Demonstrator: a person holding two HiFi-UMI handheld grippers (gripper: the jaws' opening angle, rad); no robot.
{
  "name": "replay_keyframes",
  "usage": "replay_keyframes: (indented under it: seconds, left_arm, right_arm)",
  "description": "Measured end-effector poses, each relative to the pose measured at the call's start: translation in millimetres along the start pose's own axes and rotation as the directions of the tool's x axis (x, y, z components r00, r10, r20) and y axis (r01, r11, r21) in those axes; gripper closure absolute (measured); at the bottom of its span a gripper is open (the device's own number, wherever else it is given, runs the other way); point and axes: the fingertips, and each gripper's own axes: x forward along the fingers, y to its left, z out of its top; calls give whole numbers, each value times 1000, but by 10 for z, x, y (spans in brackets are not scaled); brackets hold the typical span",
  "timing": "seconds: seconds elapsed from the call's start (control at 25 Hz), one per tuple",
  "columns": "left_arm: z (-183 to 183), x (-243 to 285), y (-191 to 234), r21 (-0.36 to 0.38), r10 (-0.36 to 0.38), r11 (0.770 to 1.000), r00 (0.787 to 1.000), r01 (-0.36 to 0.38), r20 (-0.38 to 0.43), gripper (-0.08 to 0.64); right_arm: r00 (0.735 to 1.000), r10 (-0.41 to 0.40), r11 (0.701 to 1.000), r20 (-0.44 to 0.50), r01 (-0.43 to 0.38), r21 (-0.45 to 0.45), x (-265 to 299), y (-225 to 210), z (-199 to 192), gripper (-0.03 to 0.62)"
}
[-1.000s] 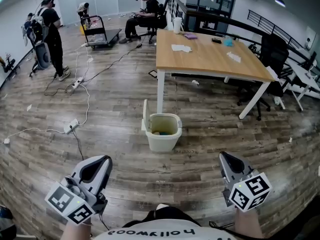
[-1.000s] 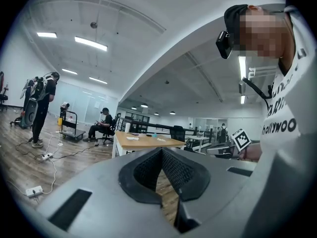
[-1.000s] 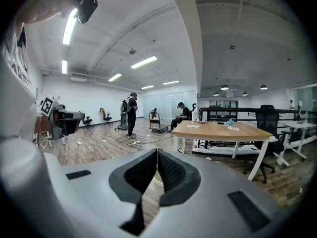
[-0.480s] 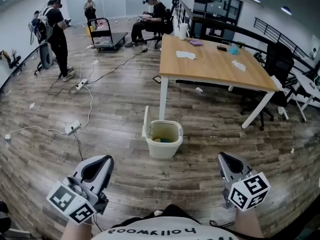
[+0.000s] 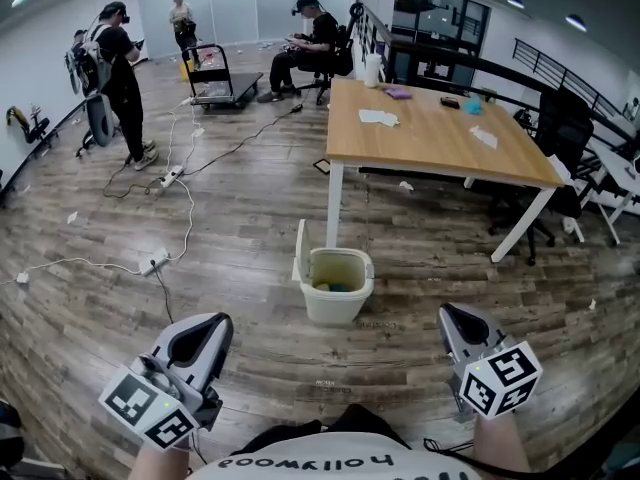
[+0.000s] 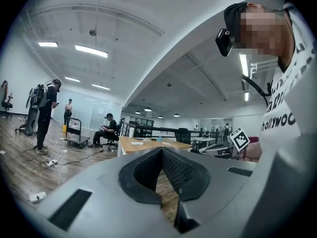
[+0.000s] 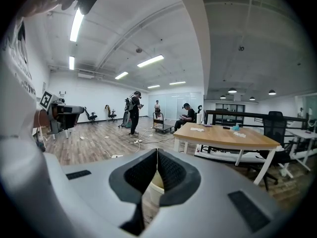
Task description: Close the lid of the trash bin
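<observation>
While you hold both tools low and close to your body, the cream plastic trash bin (image 5: pixel 338 286) stands on the grey-brown wood-plank floor (image 5: pixel 230 218) ahead of you. It is well apart from both tools and roughly midway between them. Its flat lid (image 5: pixel 301 250) stands upright at the bin's left rim, so the bin is open, and something lies at its bottom. Your left gripper (image 5: pixel 212 321) has its jaws pressed together at the tips with nothing between them. Your right gripper (image 5: pixel 446 313) is the same, its jaws meeting and empty. Through the gap below the right gripper's tips you can see the bin's pale rim. Beyond the bin, to the far right, is the light wooden table with white legs (image 5: pixel 430 128), with papers and small items on top. A white power strip (image 5: pixel 155 263) with trailing cables lies on the floor to the left. At the far end of the room are a standing person (image 5: pixel 120 68) and a seated person (image 5: pixel 305 38).
</observation>
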Motion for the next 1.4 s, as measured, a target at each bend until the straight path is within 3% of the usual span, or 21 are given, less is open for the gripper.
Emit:
replay_keyframes:
  seconds: [0.52, 0.72, 1.0, 1.4]
  left_arm:
    - [-78, -62, -3, 23, -4, 1000, 999, 5, -37, 555]
    - [-202, 21, 162, -12, 5, 1000, 998, -5, -68, 555]
    - [-295, 500, 572, -65, -51, 997, 997, 47, -66, 555]
    - [-244, 1341, 1295, -58, -140, 989, 981, 133, -135, 555]
  right_arm:
    - [1000, 13, 999, -10, -13, 43, 118, 67, -110, 581]
    - [999, 12, 1000, -50, -11, 18, 259, 54, -160, 581]
    - [995, -45, 998, -92, 49, 36, 552, -171, -164, 581]
    - [987, -76, 991, -138, 91, 102, 1375, -401, -36, 581]
